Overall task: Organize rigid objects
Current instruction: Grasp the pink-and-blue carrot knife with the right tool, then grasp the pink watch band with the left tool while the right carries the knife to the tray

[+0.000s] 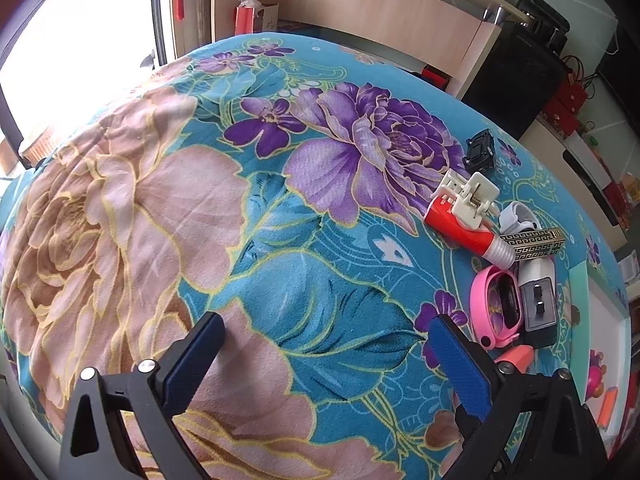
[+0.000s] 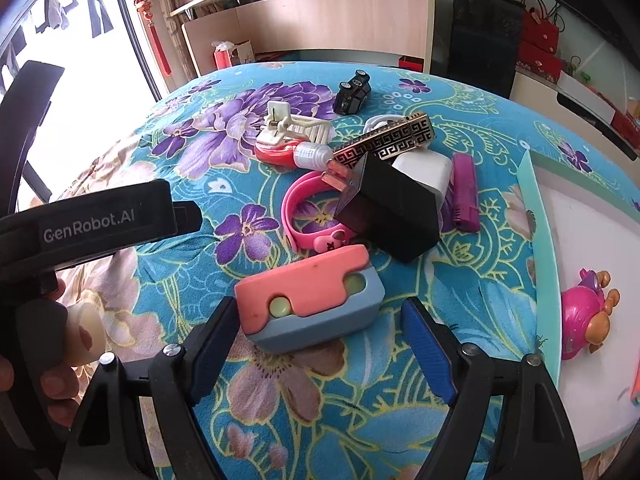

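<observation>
My right gripper (image 2: 320, 336) is open over the flowered cloth. A pink and blue block (image 2: 310, 304) lies just ahead of its fingertips, partly in the gap, and the pads do not press on it. Behind the block lie a pink watch (image 2: 300, 216), a black box (image 2: 392, 216), a white charger (image 2: 424, 172), a purple case (image 2: 464, 192), a gold patterned bar (image 2: 384, 140), a red tube (image 2: 280, 154), a white clip (image 2: 288, 124) and a black toy car (image 2: 352, 90). My left gripper (image 1: 326, 340) is open over bare cloth, left of the same pile (image 1: 496, 312).
A white tray with a teal rim (image 2: 536, 248) sits at the right and holds a pink toy (image 2: 584, 312). The left gripper's body (image 2: 100, 224) and a person's hand (image 2: 52, 380) fill the left of the right wrist view. A wooden headboard (image 2: 320, 28) and shelves stand behind.
</observation>
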`<state>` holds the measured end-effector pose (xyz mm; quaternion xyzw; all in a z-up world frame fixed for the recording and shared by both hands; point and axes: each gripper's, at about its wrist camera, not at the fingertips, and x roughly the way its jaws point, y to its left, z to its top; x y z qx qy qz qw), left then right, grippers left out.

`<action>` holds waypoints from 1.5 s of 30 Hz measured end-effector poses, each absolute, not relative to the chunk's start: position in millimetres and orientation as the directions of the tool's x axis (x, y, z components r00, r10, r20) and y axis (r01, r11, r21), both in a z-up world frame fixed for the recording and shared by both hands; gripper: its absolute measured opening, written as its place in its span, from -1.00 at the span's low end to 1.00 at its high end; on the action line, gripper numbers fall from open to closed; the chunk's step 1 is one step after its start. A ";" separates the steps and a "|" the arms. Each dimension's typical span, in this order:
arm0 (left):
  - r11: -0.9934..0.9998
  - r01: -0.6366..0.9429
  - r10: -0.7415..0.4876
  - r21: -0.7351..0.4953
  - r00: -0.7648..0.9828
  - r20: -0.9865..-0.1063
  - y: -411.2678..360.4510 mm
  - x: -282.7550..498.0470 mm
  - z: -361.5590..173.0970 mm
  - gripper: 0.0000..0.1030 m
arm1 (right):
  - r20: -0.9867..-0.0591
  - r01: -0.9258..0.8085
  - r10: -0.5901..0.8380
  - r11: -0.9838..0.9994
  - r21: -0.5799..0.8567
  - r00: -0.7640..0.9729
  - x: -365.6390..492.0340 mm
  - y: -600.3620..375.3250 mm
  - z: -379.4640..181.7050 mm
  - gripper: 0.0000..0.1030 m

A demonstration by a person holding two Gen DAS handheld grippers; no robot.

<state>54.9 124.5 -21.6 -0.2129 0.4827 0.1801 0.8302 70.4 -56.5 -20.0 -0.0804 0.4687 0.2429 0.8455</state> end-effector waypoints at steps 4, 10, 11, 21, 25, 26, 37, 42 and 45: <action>0.853 -0.493 0.097 -0.173 0.474 -0.875 122.1 58.0 -22.1 1.00 | -0.831 -0.459 0.278 0.888 0.031 0.482 77.0 -58.2 -24.0 0.60; 0.878 -0.442 0.080 -0.185 0.514 -0.854 109.7 66.6 -16.2 1.00 | -0.826 -0.402 0.254 0.915 0.037 0.503 83.9 -71.8 -25.7 0.60; 0.884 -0.429 0.075 -0.185 0.521 -0.850 106.3 68.7 -15.2 1.00 | -0.826 -0.397 0.250 0.917 0.035 0.505 83.5 -72.8 -25.4 0.60; 0.941 -0.297 0.025 -0.159 0.532 -0.846 73.9 92.4 -17.1 1.00 | -0.825 -0.377 0.250 0.925 0.049 0.507 81.9 -80.7 -21.9 0.49; 0.951 -0.290 0.058 -0.111 0.518 -0.853 69.5 94.9 -19.0 1.00 | -0.828 -0.367 0.244 0.929 0.050 0.504 82.1 -85.0 -20.9 0.40; 0.951 -0.290 0.061 -0.107 0.515 -0.855 69.5 95.4 -19.7 1.00 | -0.829 -0.369 0.243 0.928 0.048 0.504 81.2 -85.1 -20.8 0.40; 0.960 -0.279 0.149 0.005 0.496 -0.855 57.5 106.7 -25.9 1.00 | -0.792 -0.317 0.172 0.948 -0.028 0.586 71.4 -100.7 -4.4 0.40; 0.965 -0.258 0.178 0.052 0.494 -0.851 47.3 114.7 -30.8 0.68 | -0.776 -0.294 0.136 0.954 -0.065 0.616 69.3 -109.5 2.6 0.40; 0.973 -0.222 0.177 0.070 0.511 -0.841 38.5 115.1 -28.4 0.40 | -0.766 -0.277 0.120 0.958 -0.078 0.631 69.2 -115.4 6.7 0.39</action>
